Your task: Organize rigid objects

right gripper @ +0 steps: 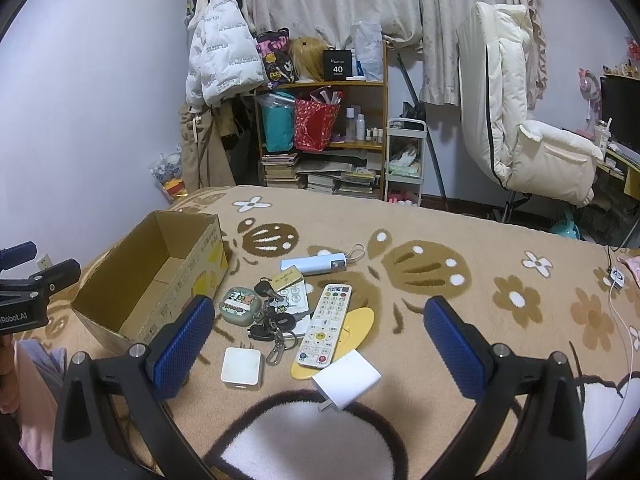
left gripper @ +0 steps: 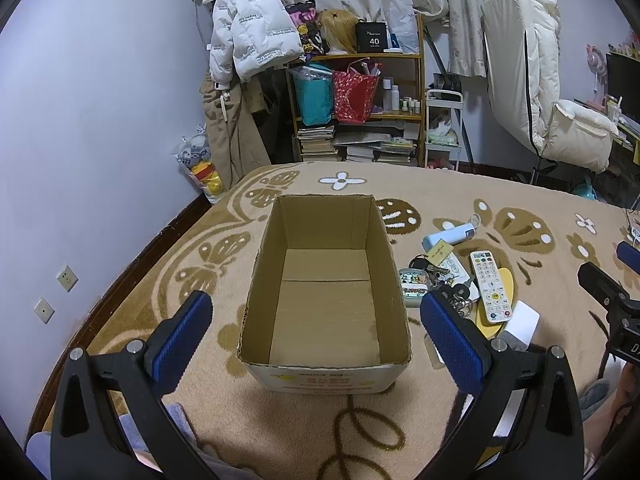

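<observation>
The open brown cardboard box (left gripper: 326, 280) sits empty on the beige patterned blanket (right gripper: 460, 320), so nothing is sorted yet. The left gripper (left gripper: 316, 332) hovers before it, jaws spread and empty. To its right lie a green round case (right gripper: 239, 306), keys (right gripper: 276, 324), white remote (right gripper: 324, 324) and two white chargers (right gripper: 242, 368). The right gripper (right gripper: 318, 346) hangs above, likewise spread wide.

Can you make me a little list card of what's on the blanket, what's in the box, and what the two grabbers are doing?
Box: cardboard box, open, nothing inside
Beside box: remote control, bunch of keys, two white chargers, pale blue tube, green case
Under remote: yellow disc
Surface: flowered blanket
Left gripper: open, holding nothing
Right gripper: open, holding nothing
</observation>
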A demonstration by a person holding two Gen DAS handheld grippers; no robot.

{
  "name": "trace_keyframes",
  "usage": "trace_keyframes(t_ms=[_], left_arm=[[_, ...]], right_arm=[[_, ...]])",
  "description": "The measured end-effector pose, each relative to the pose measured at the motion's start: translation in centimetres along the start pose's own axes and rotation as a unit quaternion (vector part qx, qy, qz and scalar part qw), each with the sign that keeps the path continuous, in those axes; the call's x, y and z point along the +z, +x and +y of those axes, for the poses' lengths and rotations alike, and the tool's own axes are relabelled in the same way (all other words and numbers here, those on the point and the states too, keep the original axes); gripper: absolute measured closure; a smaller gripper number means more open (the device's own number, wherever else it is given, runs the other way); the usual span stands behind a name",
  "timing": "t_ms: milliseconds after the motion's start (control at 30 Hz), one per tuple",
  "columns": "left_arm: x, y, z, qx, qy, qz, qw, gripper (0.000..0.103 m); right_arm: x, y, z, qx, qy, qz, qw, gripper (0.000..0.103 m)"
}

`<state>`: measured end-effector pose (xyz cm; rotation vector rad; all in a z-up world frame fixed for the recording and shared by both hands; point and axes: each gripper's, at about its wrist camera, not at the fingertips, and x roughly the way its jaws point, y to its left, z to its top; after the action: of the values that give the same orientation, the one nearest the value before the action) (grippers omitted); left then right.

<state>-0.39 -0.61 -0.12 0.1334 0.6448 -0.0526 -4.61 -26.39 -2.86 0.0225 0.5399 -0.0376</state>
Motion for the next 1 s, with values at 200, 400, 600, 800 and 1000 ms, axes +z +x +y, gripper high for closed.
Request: trace_keyframes(t_ms=[200, 400, 600, 800, 1000], left_arm=[[0.0, 0.0, 0.0, 0.000, 0.000, 0.000, 1.0000, 0.000], [-0.1, 0.1, -0.1, -0.002, 0.002, 0.000, 1.0000, 0.000], [-0.1, 0.1, -0.1, -0.001, 0.002, -0.001, 1.0000, 0.000], [-0.1, 0.1, -0.2, -0.001, 0.002, 0.000, 1.0000, 0.000], [-0.1, 0.1, -0.2, -0.001, 0.002, 0.000, 1.0000, 0.000]], right_arm=[[-0.2, 0.2, 0.0, 0.000, -0.002, 0.000, 1.000, 0.000], [-0.4, 0.4, -0.1, 0.000, 0.001, 0.001, 1.000, 0.000], [-0.4, 0.4, -0.1, -0.001, 0.000, 0.002, 1.000, 0.000], [-0.6, 0.6, -0.1, -0.001, -0.001, 0.002, 1.000, 0.000], [-1.1, 0.7, -0.1, -0.001, -0.002, 0.004, 1.000, 0.000]])
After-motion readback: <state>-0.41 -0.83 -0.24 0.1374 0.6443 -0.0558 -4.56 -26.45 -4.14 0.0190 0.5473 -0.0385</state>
